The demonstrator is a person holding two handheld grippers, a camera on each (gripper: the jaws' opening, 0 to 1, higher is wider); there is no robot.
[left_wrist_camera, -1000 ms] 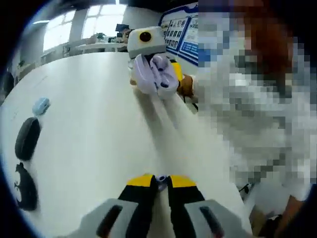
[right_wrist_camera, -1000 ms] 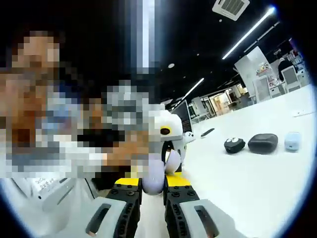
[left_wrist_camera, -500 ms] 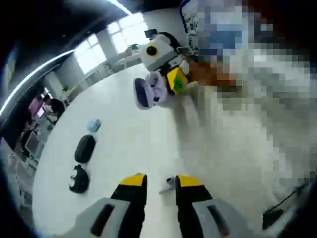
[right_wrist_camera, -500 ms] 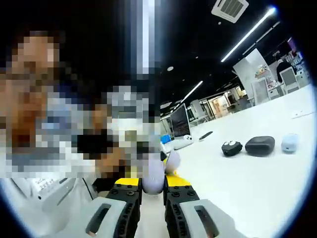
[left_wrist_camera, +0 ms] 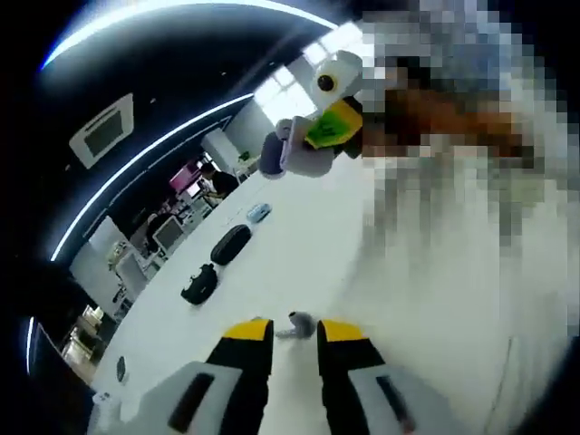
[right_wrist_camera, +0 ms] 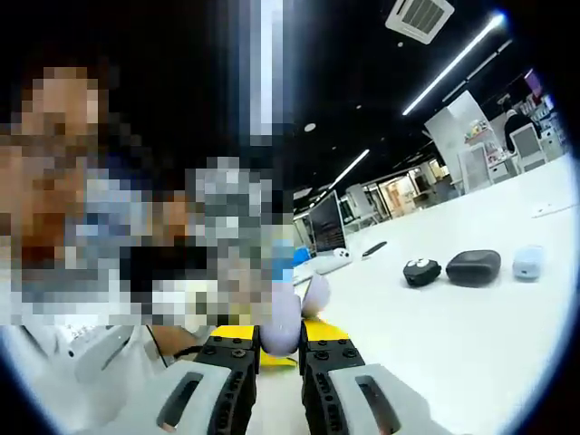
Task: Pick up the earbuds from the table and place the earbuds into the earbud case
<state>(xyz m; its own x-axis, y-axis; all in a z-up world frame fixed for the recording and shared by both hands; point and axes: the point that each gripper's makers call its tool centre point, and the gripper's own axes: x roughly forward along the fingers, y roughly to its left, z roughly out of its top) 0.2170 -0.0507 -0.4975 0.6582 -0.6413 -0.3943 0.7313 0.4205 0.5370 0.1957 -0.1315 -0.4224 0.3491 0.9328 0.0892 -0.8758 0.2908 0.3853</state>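
left gripper [left_wrist_camera: 294, 333]: jaws pinching an earbud [left_wrist_camera: 295, 321] above the desk [left_wrist_camera: 299, 254] | right gripper [right_wrist_camera: 280, 337]: jaws clamped on the open lilac earbud case [right_wrist_camera: 283, 319], held up to receive it | dark pouches well beyond the case

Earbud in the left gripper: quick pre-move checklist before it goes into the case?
1. Earbud between the left gripper tips: ok.
2. Grip firm: cannot tell, jaws look slightly apart.
3. Lavender earbud case clamped by the right gripper: ok.
4. Case lid open: ok.
5. Free slot in the case: cannot tell.
6. Other cases on the table, apart from the earbud: ok.
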